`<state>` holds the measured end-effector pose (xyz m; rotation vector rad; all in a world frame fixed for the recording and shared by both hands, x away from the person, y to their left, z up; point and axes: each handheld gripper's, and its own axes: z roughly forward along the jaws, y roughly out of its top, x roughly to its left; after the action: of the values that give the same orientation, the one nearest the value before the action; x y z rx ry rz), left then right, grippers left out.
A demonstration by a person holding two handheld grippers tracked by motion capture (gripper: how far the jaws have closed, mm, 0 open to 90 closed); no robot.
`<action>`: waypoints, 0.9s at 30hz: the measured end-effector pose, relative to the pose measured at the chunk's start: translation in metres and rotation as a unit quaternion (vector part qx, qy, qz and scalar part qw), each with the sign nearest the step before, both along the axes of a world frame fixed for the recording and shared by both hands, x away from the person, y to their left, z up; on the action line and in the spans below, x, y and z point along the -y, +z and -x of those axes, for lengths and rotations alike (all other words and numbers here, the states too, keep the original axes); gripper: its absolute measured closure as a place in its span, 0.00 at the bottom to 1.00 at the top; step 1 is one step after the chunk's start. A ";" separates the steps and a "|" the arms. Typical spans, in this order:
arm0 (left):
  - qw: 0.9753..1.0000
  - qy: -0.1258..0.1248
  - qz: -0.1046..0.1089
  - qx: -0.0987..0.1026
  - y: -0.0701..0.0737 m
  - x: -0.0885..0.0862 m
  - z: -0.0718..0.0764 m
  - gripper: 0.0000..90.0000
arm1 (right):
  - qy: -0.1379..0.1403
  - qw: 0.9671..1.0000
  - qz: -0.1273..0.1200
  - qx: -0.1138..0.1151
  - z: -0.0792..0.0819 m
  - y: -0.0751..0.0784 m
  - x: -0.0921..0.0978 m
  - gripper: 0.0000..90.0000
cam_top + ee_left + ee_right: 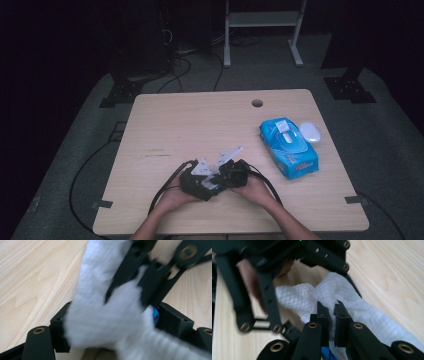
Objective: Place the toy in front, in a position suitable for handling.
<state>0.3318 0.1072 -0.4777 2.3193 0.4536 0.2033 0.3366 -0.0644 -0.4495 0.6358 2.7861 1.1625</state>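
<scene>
A crumpled white tissue (100, 315) hangs between my two grippers, low over the table's front middle. My right gripper (333, 312) is shut on a fold of the tissue (354, 297), its jaws nearly touching. In the left gripper view, the right gripper (147, 287) pinches the tissue from the upper right. My left gripper (117, 325) has its jaws wide apart, with the tissue bunched loosely between them. From above, the left gripper (202, 187) and right gripper (225, 177) meet tip to tip, each held in a hand.
A blue pack of wipes (289, 148) lies at the right of the wooden table (200, 125), with a white rounded object (310, 132) beside it. A cable hole (257, 103) sits near the far edge. Cables trail off the front.
</scene>
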 end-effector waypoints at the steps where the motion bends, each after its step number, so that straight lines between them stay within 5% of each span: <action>1: 1.000 -0.001 -0.001 0.000 0.000 0.000 0.000 0.27 | -0.001 1.000 0.000 0.001 0.001 0.000 0.004 0.94; 7: 1.000 -0.001 0.000 0.001 0.000 0.000 0.000 0.27 | -0.018 1.000 -0.002 0.010 0.005 0.005 0.026 0.94; 13: 1.000 0.001 -0.001 0.000 0.000 0.000 0.000 0.27 | 0.009 1.000 0.010 0.018 0.005 -0.001 0.000 0.94; 17: 1.000 0.001 0.002 0.000 0.000 0.000 0.000 0.27 | -0.006 0.999 0.015 0.030 -0.003 0.001 -0.003 0.94; 23: 1.000 0.000 -0.001 0.002 0.000 0.000 0.000 0.27 | -0.053 0.998 -0.010 0.016 -0.019 0.008 0.034 0.94; 27: 1.000 0.000 -0.001 0.003 0.000 0.000 0.000 0.27 | -0.088 0.996 0.015 0.030 -0.025 0.010 0.060 0.94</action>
<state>0.3319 0.1077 -0.4776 2.3201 0.4503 0.2102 0.3618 -0.1247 -0.4397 0.8115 2.6305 1.0835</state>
